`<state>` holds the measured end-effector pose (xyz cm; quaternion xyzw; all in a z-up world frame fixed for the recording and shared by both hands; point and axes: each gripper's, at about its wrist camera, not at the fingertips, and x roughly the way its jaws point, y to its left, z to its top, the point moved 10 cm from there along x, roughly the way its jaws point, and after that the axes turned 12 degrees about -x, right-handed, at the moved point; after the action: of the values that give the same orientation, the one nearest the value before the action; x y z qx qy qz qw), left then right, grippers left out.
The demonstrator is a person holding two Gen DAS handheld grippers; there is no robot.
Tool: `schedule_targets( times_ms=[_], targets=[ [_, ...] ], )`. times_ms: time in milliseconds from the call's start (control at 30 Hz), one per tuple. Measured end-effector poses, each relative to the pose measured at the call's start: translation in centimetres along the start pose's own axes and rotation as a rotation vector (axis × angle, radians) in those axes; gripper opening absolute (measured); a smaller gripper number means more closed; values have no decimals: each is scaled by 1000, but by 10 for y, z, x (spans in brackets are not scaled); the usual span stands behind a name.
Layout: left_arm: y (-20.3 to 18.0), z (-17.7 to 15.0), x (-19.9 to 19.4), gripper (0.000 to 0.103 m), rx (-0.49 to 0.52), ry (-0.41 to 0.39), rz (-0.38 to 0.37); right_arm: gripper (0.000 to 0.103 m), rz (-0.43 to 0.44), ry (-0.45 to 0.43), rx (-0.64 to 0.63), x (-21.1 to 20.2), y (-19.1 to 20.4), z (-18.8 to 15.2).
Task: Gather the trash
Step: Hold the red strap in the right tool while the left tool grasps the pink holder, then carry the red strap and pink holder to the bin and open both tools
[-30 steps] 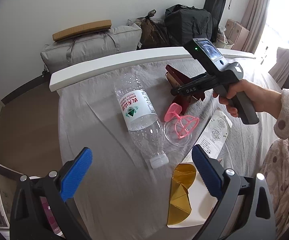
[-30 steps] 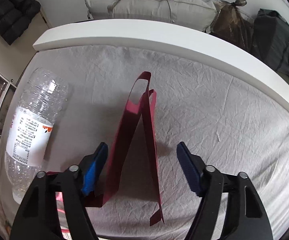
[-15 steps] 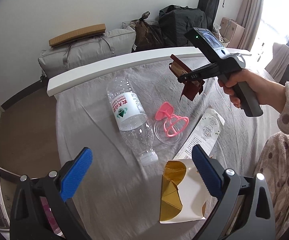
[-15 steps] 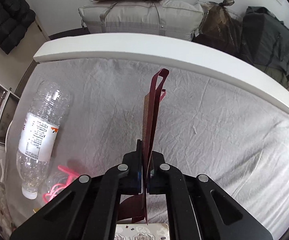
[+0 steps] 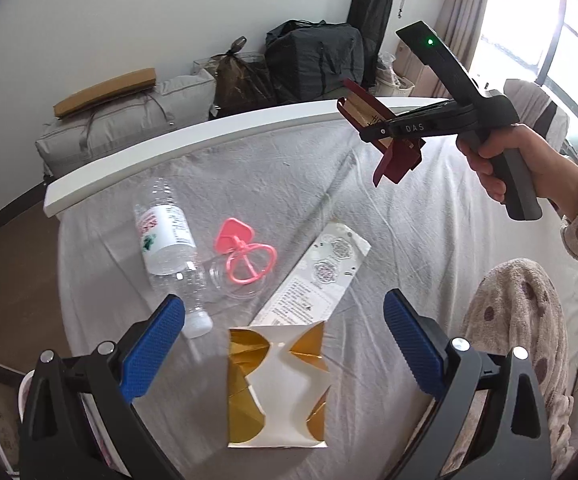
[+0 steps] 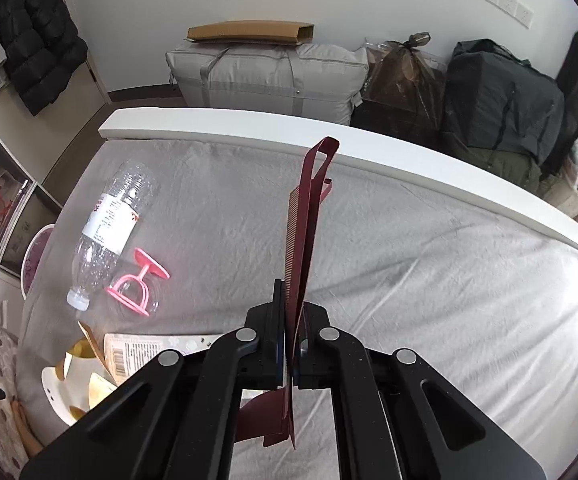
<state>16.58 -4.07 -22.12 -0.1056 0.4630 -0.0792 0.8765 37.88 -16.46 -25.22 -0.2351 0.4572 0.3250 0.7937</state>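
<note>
Right tongs [image 6: 289, 354] pinch one maroon carton [image 6: 303, 240].

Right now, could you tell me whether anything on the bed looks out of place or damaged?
Litter lies on the bed sheet: an empty plastic bottle on its side, a pink-and-clear cup tipped over, a flattened wrapper and a torn-open gold-lined carton.

Bed [image 5: 369, 208], wrinkled grey sheet, white board along far edge. Lying on the sheet toward the left edge: clear plastic bottle [image 5: 169, 248], pink plastic piece [image 5: 245, 256] just beside it, white printed wrapper [image 5: 317, 276], opened white-and-gold carton [image 5: 277, 384] near the front edge.
</note>
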Motion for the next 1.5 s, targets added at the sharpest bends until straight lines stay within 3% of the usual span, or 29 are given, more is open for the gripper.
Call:
schedule_targets(
  times_ms=[267, 400, 500, 567, 733, 933, 1133, 1233, 1500],
  targets=[
    [-20, 14, 43, 98, -38, 40, -106, 2, -17, -24, 10, -16, -27, -32],
    [-5, 30, 69, 96, 43, 67, -59, 2, -24, -39, 27, -17, -37, -42],
    [6, 29, 91, 84, 125, 131, -17, 2, -13, -36, 19, -13, -37, -46],
    [13, 25, 106, 70, 192, 177, 35, 2, -9, -36, 14, -10, -37, -48],
    [29, 27, 124, 62, 196, 213, 41, 2, -6, -34, 31, -2, -42, -48],
    [48, 15, 139, 43, 260, 265, 101, 2, -9, -18, 3, 4, -39, -45],
    [62, 18, 147, 31, 160, 275, 77, 2, -11, -21, -9, 6, -34, -35],
    [60, 19, 149, 4, 133, 289, 46, 2, -9, -19, -17, 7, -30, -33],
    [37, 34, 126, 3, 196, 210, 44, 2, -20, 1, -16, 8, -33, -39]
  ],
)
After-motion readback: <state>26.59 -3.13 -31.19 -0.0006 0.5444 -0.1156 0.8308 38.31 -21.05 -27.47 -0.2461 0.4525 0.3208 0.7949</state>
